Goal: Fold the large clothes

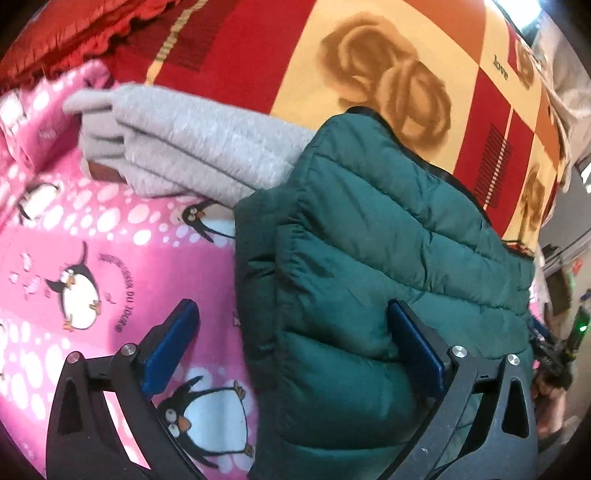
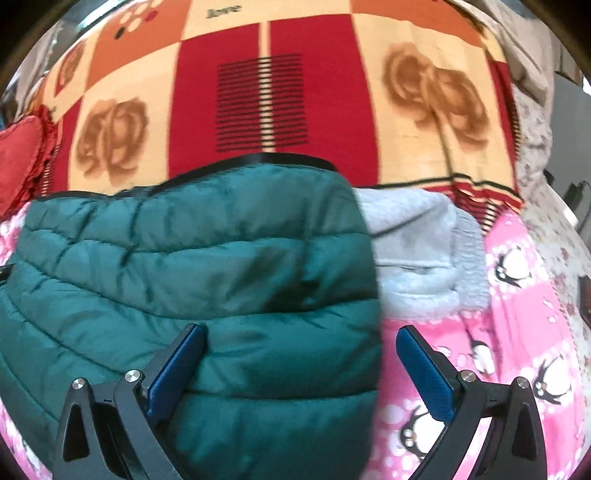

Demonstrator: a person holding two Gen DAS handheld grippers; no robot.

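A dark green quilted puffer jacket [image 1: 369, 236] lies folded into a thick bundle on the bed, and it fills the lower left of the right wrist view [image 2: 166, 266]. My left gripper [image 1: 291, 306] is open wide. The jacket's left edge lies between its blue pads: one pad hangs over the pink blanket, the other rests against the padding. My right gripper [image 2: 300, 329] is also open wide, straddling the jacket's right edge with one finger over the padding and the other over the blanket. Neither gripper pinches the fabric.
A folded grey sweater [image 1: 184, 147] [image 2: 413, 258] lies against the jacket's far side. Under both is a pink penguin blanket [image 1: 92, 258] [image 2: 524, 332], and beyond it a red and cream rose blanket [image 1: 258, 55] [image 2: 258, 92]. A red frilled cushion [image 1: 55, 33] [image 2: 18, 158] sits at the far edge.
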